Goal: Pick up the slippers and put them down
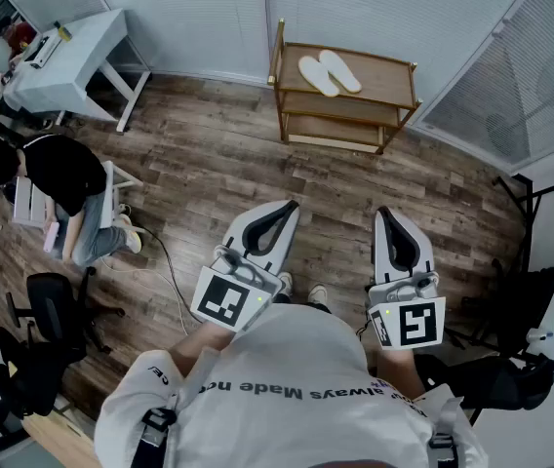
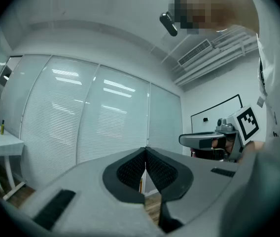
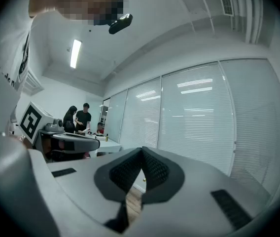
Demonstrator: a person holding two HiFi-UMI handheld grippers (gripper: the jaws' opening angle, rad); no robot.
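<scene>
Slippers (image 1: 330, 73) — white pair, side by side on top shelf of rack (image 1: 386, 74), well ahead, between both claws, long axes slanted. Left gripper (image 1: 290, 206), right gripper (image 1: 385, 213) — clenched, empty; neither clearly nearer.

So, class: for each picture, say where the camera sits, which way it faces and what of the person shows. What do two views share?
Head view: on the head, steeply down at floor and shelf with slippers; shows shirt, left gripper, right gripper.
Left gripper view: on that gripper, forward toward blinds; shows own shut jaws.
Right gripper view: on that gripper, forward, toward blinds; own shut jaws.
Shared: both gripper views show blinds and the other gripper.
</scene>
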